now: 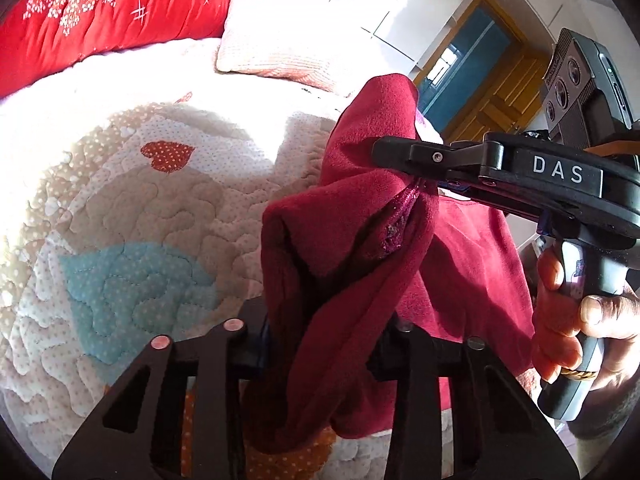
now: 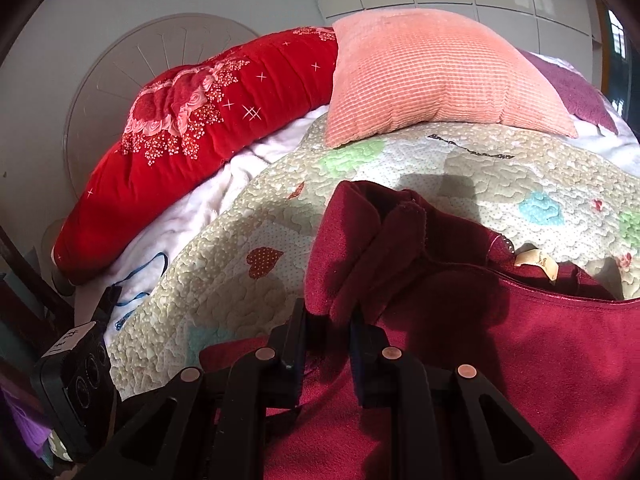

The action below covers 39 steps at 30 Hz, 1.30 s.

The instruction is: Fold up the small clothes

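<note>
A dark red small garment (image 1: 360,264) hangs bunched above the quilted bed cover (image 1: 132,216). My left gripper (image 1: 320,340) is shut on its lower bunched edge. My right gripper (image 1: 384,152) comes in from the right and is shut on the garment's upper part near a glittery trim (image 1: 400,216). In the right wrist view my right gripper (image 2: 328,320) pinches a folded edge of the garment (image 2: 500,340), whose neck label (image 2: 534,262) shows. The left gripper's camera body (image 2: 76,384) shows at lower left.
A red flowered pillow (image 2: 192,136) and a peach cushion (image 2: 432,72) lie at the head of the bed. A blue cord (image 2: 136,284) lies on the white sheet at left. A wooden door (image 1: 480,80) and white cupboards stand behind.
</note>
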Each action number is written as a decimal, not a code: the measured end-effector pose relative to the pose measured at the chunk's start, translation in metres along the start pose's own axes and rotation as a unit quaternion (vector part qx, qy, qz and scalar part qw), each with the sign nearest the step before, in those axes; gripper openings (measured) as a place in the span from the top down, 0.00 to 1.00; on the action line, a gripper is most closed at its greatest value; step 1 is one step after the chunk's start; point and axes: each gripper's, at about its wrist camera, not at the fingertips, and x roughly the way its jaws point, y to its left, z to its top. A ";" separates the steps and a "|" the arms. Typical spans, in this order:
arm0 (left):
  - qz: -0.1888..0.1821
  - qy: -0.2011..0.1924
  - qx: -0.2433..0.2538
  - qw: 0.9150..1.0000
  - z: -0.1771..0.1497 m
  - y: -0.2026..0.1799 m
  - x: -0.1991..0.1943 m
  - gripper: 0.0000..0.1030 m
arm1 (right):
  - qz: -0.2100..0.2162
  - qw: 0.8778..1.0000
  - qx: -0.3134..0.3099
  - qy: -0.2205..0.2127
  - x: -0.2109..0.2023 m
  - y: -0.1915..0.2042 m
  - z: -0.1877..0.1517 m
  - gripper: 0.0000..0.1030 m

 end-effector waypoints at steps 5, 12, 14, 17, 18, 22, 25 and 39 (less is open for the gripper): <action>-0.018 -0.020 0.040 0.999 -0.001 -0.055 -0.024 0.76 | 0.013 0.999 -0.006 -0.035 -0.060 -0.021 -0.002 0.83; -0.047 0.007 0.125 0.991 -0.010 -0.166 0.004 0.76 | -0.036 0.997 0.019 -0.071 -0.136 -0.095 -0.022 0.84; -0.048 0.022 0.134 0.990 -0.017 -0.188 0.021 0.76 | -0.048 0.995 0.046 -0.073 -0.144 -0.124 -0.033 0.84; -0.049 0.049 0.135 0.988 -0.027 -0.209 0.049 0.76 | -0.060 0.992 0.089 -0.070 -0.149 -0.165 -0.052 0.84; -0.048 0.057 0.137 0.988 -0.030 -0.215 0.057 0.76 | -0.066 0.990 0.100 -0.069 -0.148 -0.176 -0.058 0.84; -0.025 0.082 0.147 0.985 -0.044 -0.234 0.085 0.76 | -0.088 0.986 0.134 -0.040 -0.132 -0.210 -0.077 0.84; -0.011 0.093 0.162 0.982 -0.051 -0.241 0.083 0.75 | -0.083 0.982 0.165 -0.042 -0.131 -0.226 -0.088 0.81; 0.016 0.057 0.178 0.982 -0.044 -0.181 0.001 0.42 | -0.006 0.992 0.098 -0.078 -0.171 -0.140 -0.102 0.69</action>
